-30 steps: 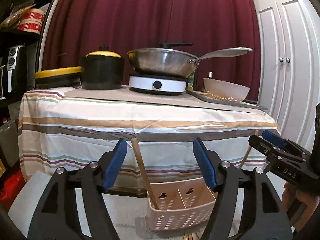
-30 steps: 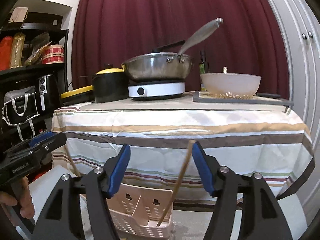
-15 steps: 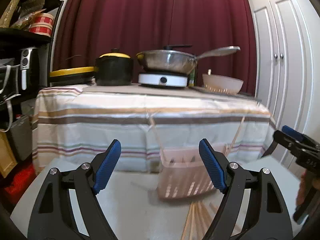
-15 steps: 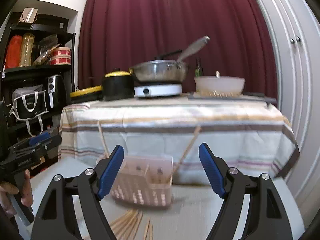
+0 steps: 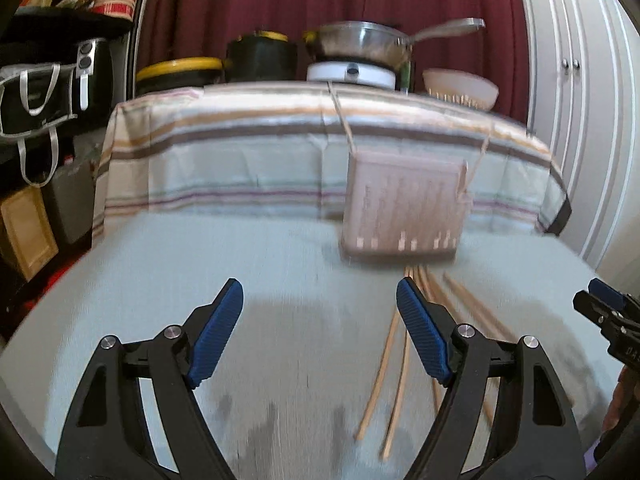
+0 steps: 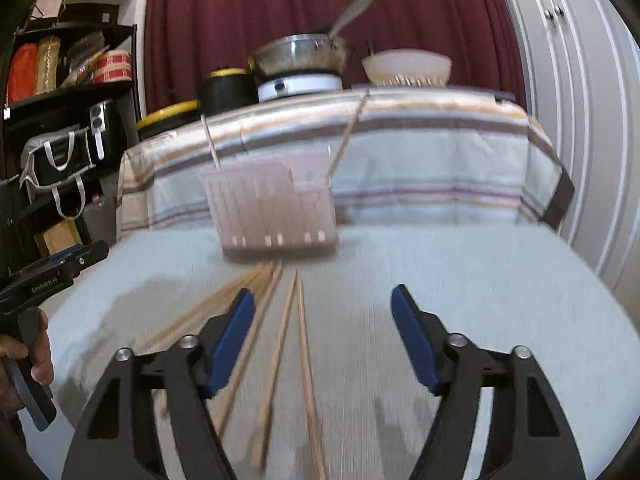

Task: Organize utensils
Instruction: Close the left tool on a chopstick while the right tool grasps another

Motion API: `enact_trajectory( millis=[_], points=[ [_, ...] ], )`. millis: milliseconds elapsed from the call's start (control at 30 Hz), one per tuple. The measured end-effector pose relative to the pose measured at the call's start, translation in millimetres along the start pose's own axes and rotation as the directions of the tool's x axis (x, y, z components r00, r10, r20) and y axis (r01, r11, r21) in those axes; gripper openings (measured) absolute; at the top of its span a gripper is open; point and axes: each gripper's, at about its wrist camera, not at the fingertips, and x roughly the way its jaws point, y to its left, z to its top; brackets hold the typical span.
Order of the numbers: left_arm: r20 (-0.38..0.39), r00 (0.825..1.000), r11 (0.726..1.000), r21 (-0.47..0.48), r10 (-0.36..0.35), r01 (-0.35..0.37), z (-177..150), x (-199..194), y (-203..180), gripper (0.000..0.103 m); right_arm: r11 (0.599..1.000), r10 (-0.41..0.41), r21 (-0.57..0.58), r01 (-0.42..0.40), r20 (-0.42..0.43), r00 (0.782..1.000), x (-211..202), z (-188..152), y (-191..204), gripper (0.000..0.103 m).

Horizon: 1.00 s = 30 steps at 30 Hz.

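Observation:
A pink perforated utensil basket (image 5: 404, 208) stands on the pale table, also in the right wrist view (image 6: 274, 208), with two chopsticks (image 6: 348, 132) leaning out of it. Several loose wooden chopsticks (image 6: 280, 332) lie fanned on the table in front of the basket; they also show in the left wrist view (image 5: 394, 344). My left gripper (image 5: 320, 332) is open and empty, above the table left of the chopsticks. My right gripper (image 6: 322, 336) is open and empty, its left finger over the loose chopsticks. Both views are blurred.
Behind stands a striped-cloth table (image 5: 280, 136) with a steel pan (image 5: 360, 42) on a hotplate, a black pot (image 5: 260, 56) and a bowl (image 5: 460, 88). A dark shelf (image 6: 68, 92) with bags is at the left, white cupboard doors (image 5: 580, 80) at the right.
Both grippers have pulled back and up from the basket and tilted down. The loose chopsticks on the table have come into view. Both stay open.

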Motion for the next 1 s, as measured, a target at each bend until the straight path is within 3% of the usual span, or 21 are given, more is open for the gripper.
enact_trajectory(
  millis=[367,467,533,633,767,1000],
  points=[
    [-0.128,0.992,1.0,0.024,0.0,0.004,-59,8,-1,0.062,1.0,-0.017,-0.005,0.016,-0.12,0.993,0,-62,-5,0.045],
    [-0.135,0.991,1.0,0.026,-0.007,0.01,-64,7,-2,0.059,1.0,-0.014,-0.016,0.012,-0.131,0.991,0,-68,-2,0.035],
    [-0.14,0.99,1.0,0.026,-0.011,0.015,-66,6,-3,0.058,0.999,-0.017,-0.04,0.012,-0.128,0.992,-1,-70,2,0.019],
    [-0.154,0.988,0.999,0.027,-0.019,0.024,-69,7,-4,0.053,0.999,-0.008,-0.048,0.002,-0.122,0.993,-2,-72,4,0.012],
    [-0.165,0.986,0.999,0.04,-0.025,0.032,-73,8,-10,0.051,0.999,0.0,-0.047,-0.006,-0.117,0.993,-2,-72,5,0.01],
    [-0.189,0.981,0.996,0.059,-0.052,0.064,-76,14,-17,0.035,0.999,0.005,-0.042,-0.01,-0.109,0.994,-3,-73,5,0.01]
  ],
)
